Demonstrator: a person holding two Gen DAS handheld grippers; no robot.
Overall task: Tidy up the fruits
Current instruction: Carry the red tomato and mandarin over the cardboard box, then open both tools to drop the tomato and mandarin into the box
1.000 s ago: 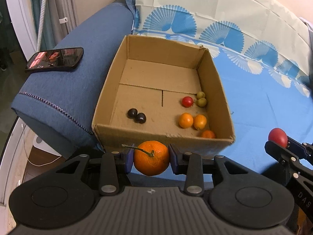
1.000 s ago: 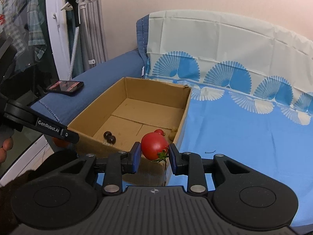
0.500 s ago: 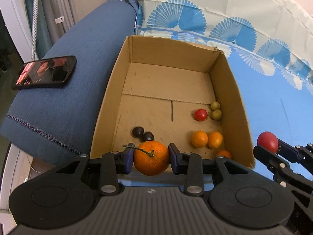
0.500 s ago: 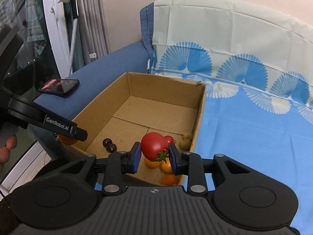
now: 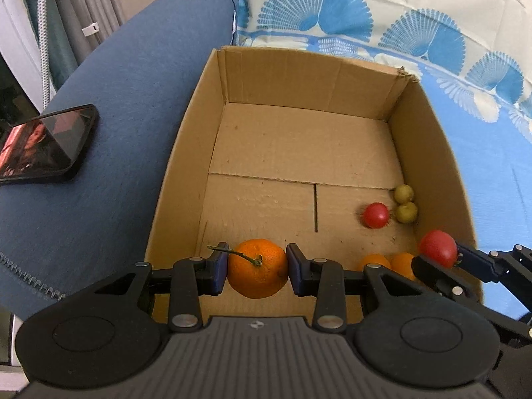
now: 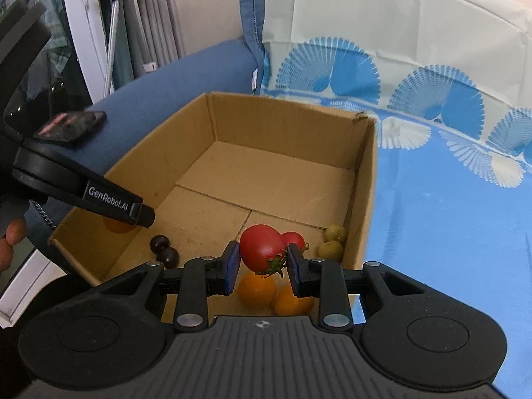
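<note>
**Now both our grippers carry fruit over the box**

Right now our left gripper (image 5: 256,269) pinches a tangerine (image 5: 256,268) between its blue pads, the green stem lying across the top of the fruit. It hangs just inside the near wall of the cardboard box (image 5: 299,73), over the left part of the floor.

Our right gripper (image 6: 262,264) is clamped on a large red tomato (image 6: 261,247), its leafy calyx pointing down and toward us. It hovers above the near right corner of the box (image 6: 362,179), over two small orange fruits (image 6: 257,291) that lie side by side on the floor.

Further in, along the right wall, we see a small red tomato (image 5: 375,215) just beside two green fruits (image 5: 405,203) that touch each other. From the right wrist view, two dark round fruits (image 6: 164,249) sit together near the front left.

The box rests on a blue patterned sheet (image 6: 449,216). A phone (image 5: 43,144) lies on the blue armrest (image 5: 116,133) to the left, well apart from the box.
</note>
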